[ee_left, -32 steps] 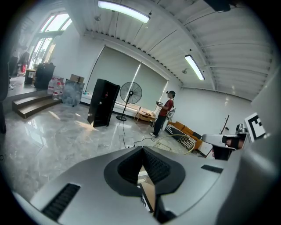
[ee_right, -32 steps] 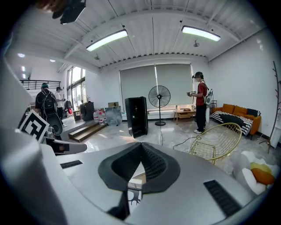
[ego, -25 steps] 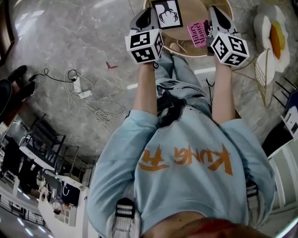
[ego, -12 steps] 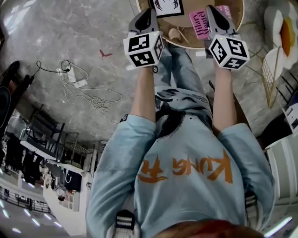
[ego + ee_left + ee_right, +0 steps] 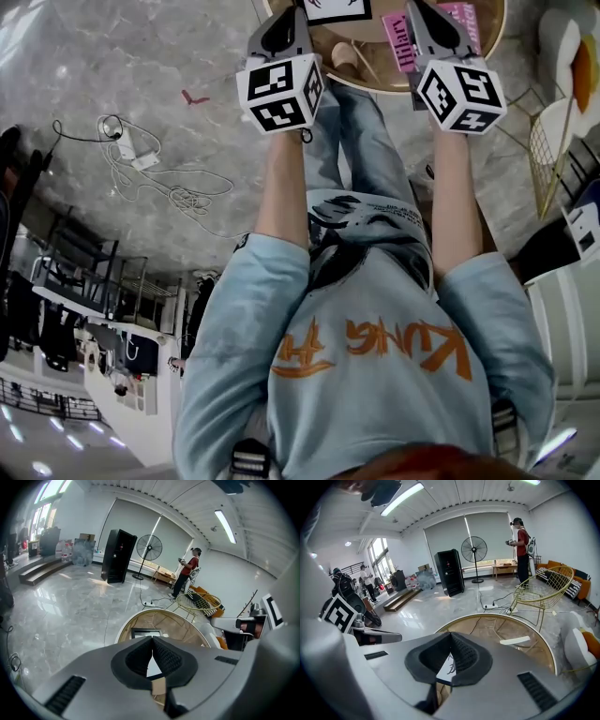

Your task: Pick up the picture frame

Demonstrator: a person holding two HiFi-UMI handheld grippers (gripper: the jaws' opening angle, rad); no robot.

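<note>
**Head view.** The left gripper (image 5: 296,13) and the right gripper (image 5: 412,8) were held out over a round table with a brown-tinted top and a pale rim (image 5: 380,87). The black rectangular picture frame (image 5: 336,9) lay on the tabletop, inward from the near rim and left of the table's middle. It sat between the two grippers, just beside the left one, and the view's upper border cut it off. Only this view showed the pink book with dark lettering (image 5: 397,47) near the right gripper. It alone also showed the white power strip with its coiled cable (image 5: 134,157) on the grey marble floor.

**Left gripper view.** The two dark ribbed pads met tip to tip with nothing between them (a closed, empty grip). Just beyond the tips appeared the frame's far edge (image 5: 146,631). Past the table stood a gold wire chair (image 5: 202,603), a standing fan (image 5: 149,548), a tall black cabinet (image 5: 117,556) and a person in a red top (image 5: 188,569). The last three were shown by the gripper views only.

**Right gripper view.** Its pads were likewise pressed together and held nothing. Below them the frame's contents showed best: a white sheet bearing a black ink-like drawing (image 5: 447,667). Whether either gripper touched the frame could not be told.
</note>
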